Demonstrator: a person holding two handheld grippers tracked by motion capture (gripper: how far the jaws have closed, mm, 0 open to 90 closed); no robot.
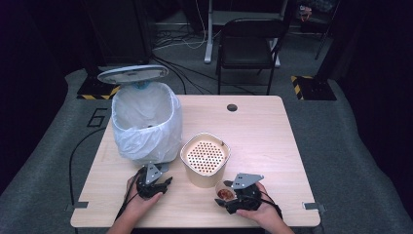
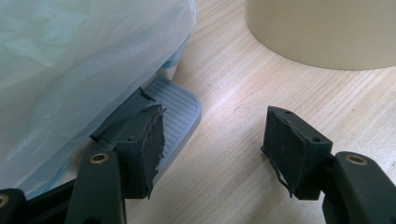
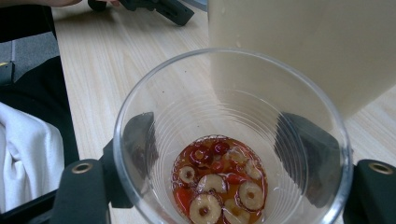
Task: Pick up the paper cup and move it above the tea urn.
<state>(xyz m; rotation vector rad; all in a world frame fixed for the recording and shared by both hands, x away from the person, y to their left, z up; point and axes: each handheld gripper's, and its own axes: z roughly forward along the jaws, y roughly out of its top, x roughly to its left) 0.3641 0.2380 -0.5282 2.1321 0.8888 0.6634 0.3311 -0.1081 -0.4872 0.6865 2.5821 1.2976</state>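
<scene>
A clear plastic cup (image 1: 225,192) (image 3: 224,84) stands on the wooden table (image 1: 263,141) in front of a beige tub with a perforated top (image 1: 205,158) (image 3: 299,46). In the cup's bottom lie red liquid and sliced fruit rounds (image 3: 217,184). My right gripper (image 1: 223,195) (image 3: 219,144) has a pad against each side of the cup. My left gripper (image 1: 165,183) (image 2: 215,140) is open with bare table between its jaws, beside the grey foot pedal (image 2: 175,105) of the white-bagged bin (image 1: 146,122) (image 2: 70,60). The bin's lid (image 1: 132,74) stands raised.
The beige tub (image 2: 322,32) sits just right of the bin, close to both grippers. A cable hole (image 1: 232,107) marks the table's far edge, with a black chair (image 1: 251,44) behind it. White cloth (image 3: 28,154) shows at the table's near edge.
</scene>
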